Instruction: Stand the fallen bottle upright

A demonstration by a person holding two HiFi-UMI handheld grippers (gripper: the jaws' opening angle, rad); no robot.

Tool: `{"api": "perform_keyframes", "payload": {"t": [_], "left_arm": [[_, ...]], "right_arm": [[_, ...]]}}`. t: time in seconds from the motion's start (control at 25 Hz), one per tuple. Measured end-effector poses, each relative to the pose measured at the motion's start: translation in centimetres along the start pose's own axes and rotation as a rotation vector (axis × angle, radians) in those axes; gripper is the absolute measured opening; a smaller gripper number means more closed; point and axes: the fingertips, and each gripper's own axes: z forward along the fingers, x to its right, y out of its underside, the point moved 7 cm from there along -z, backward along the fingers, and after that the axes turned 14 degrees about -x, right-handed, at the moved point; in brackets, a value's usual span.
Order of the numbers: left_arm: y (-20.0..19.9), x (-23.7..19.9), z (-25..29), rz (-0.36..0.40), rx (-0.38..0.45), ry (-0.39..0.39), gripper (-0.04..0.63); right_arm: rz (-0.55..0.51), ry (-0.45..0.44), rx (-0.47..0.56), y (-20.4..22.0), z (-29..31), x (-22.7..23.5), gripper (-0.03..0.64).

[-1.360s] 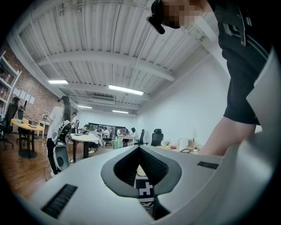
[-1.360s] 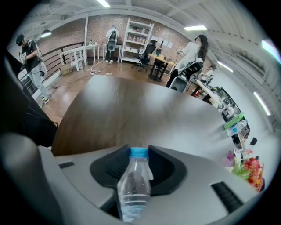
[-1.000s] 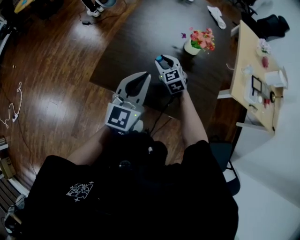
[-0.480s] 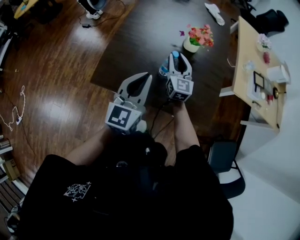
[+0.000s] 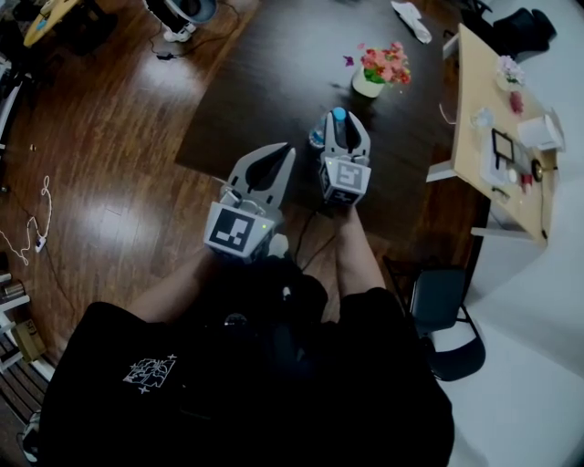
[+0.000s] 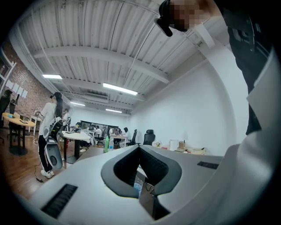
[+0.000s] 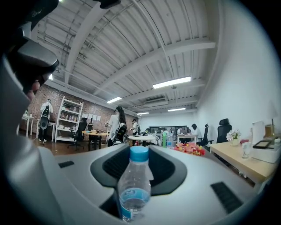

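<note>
A clear plastic bottle (image 7: 134, 189) with a blue cap (image 5: 338, 114) stands upright between the jaws of my right gripper (image 7: 140, 151), which is shut on its body. In the head view my right gripper (image 5: 342, 120) hovers over the near part of the dark table (image 5: 274, 73), with part of the bottle's body (image 5: 317, 138) showing to its left. My left gripper (image 5: 284, 150) hangs to the left at the table's near edge, its tips together and nothing held. In the left gripper view my left gripper (image 6: 139, 148) has its jaws meeting.
A pot of pink flowers (image 5: 376, 73) stands on the table beyond the bottle. A white cloth (image 5: 411, 20) lies at the far end. A light wooden desk (image 5: 474, 155) with small items is at the right, a chair (image 5: 443, 301) beside me. Wooden floor lies to the left.
My right gripper has rolled and shifted right and up with the bottle, so the cap that showed left of the jaws now sits between their tips. The left gripper has stayed put.
</note>
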Motion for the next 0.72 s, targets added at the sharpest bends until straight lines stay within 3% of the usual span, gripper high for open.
{"api": "perform_keyframes", "payload": {"t": [0.4,0.6,0.64,0.72], "left_arm": [[-0.3,0.2,-1.7,0.015,0.021,0.030,-0.002],[-0.6,-0.2,-3.8,0.004,0.055,0.068,-0.002],[-0.6,-0.2,-4.3,0.000,0.064,0.079,-0.002],[-0.4,-0.2,-5.2,-0.005,0.084,0.097,-0.002]], "right_arm": [[-0.010,0.025,-0.024,-0.2,-2.2,-0.5,0.190],[0.054,0.005,0.057,-3.2,-8.5,-2.8,0.189],[0.067,-0.003,0.070,-3.7,-10.2,-3.6,0.165],[0.075,0.008,0.070,-4.6,-13.8,-5.7,0.012]]}}
